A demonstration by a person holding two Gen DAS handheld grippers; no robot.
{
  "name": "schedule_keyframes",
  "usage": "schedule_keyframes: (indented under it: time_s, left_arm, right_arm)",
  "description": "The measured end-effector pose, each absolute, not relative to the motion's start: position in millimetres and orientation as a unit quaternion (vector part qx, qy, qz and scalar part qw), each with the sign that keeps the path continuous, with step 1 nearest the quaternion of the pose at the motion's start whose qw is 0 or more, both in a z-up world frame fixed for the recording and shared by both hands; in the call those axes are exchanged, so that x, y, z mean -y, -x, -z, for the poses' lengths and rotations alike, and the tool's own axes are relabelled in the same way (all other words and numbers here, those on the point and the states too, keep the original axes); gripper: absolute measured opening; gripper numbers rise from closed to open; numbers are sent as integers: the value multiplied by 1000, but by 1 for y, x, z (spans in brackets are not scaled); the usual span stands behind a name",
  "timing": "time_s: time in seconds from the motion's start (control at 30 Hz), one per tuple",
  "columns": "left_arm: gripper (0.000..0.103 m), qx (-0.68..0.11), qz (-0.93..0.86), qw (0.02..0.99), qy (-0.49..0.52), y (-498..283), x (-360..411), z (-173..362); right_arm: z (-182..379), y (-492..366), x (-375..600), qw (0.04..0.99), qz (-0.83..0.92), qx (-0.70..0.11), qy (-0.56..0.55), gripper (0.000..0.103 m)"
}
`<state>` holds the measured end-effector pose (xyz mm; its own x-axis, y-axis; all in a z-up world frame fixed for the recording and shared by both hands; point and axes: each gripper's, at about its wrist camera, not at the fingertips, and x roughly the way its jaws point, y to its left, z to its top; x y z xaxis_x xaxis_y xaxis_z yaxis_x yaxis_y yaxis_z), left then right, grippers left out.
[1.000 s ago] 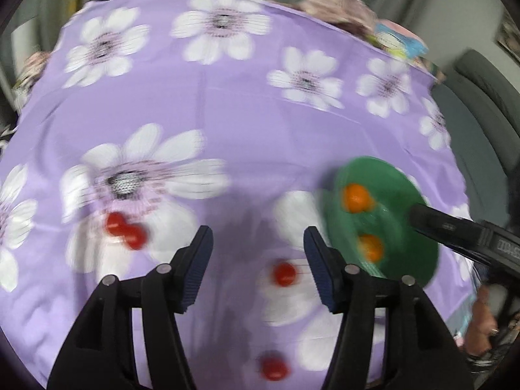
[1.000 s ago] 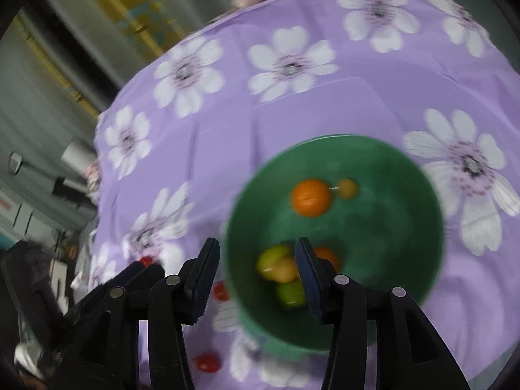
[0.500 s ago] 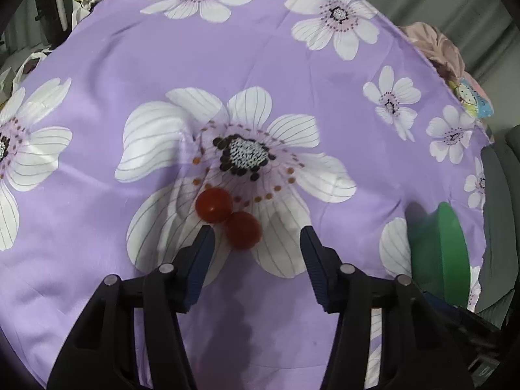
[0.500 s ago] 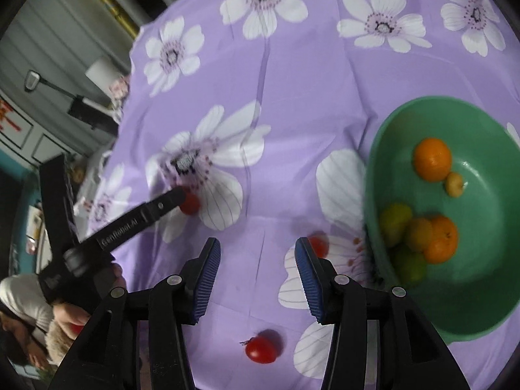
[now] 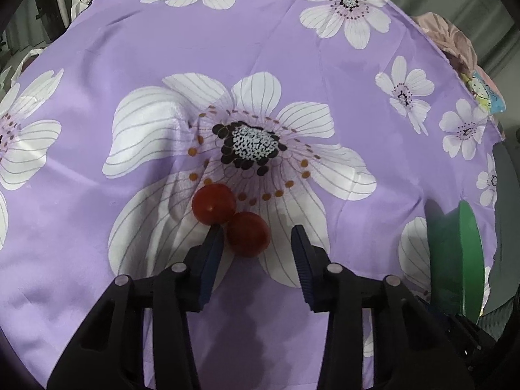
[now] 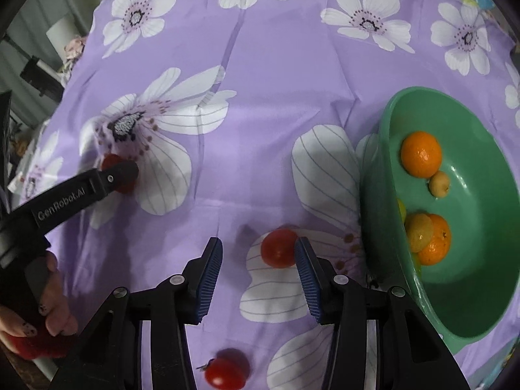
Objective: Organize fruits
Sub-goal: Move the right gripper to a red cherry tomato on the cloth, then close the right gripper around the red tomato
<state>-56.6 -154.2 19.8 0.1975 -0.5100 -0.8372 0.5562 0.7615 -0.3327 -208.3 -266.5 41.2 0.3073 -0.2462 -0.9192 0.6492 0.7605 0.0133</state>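
Note:
Two red tomatoes touch each other on the purple flowered cloth [image 5: 97, 65]. The nearer tomato [image 5: 248, 234] lies between the fingers of my left gripper [image 5: 256, 237], whose jaws are closing. It sits close to the left pad, and a gap remains at the right pad. The farther tomato [image 5: 213, 203] sits just beyond the left fingertip. My right gripper [image 6: 256, 247] stands open low over a third tomato [image 6: 279, 248], which rests against its right finger. A fourth tomato [image 6: 226, 372] lies nearer, under the gripper. The green bowl [image 6: 481, 243] at the right holds two oranges [image 6: 421, 154] and smaller yellow fruits [image 6: 419, 232].
In the right wrist view a person's hand [image 6: 48, 308] holds the left gripper [image 6: 120, 175] at the far left. The bowl [image 5: 461, 260] appears edge-on at the right of the left wrist view. Bundled fabric [image 5: 455, 39] lies past the cloth's far edge.
Both grippers left the bowl and came down to the cloth. The left one reached the tomato pair and narrowed its jaws. The right one came over the single tomato.

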Motion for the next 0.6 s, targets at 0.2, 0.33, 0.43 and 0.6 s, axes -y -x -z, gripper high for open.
schedule_keyframes:
  time_s: [0.2, 0.33, 0.43, 0.6]
  left_arm:
    - [35, -538, 339, 772, -9, 53, 156, -17]
    - [26, -534, 334, 777, -14, 53, 155, -16]
    - [27, -533, 335, 777, -12, 53, 155, -16]
    - [26, -535, 337, 775, -7, 52, 154, -15]
  right_arm:
    - [-27, 203, 271, 770, 293, -531, -196, 44]
    - [-21, 201, 273, 766, 302, -535, -190, 38]
    - [-21, 200, 271, 771, 299, -532, -182, 31]
    - [-23, 199, 262, 782, 269, -529, -189, 31]
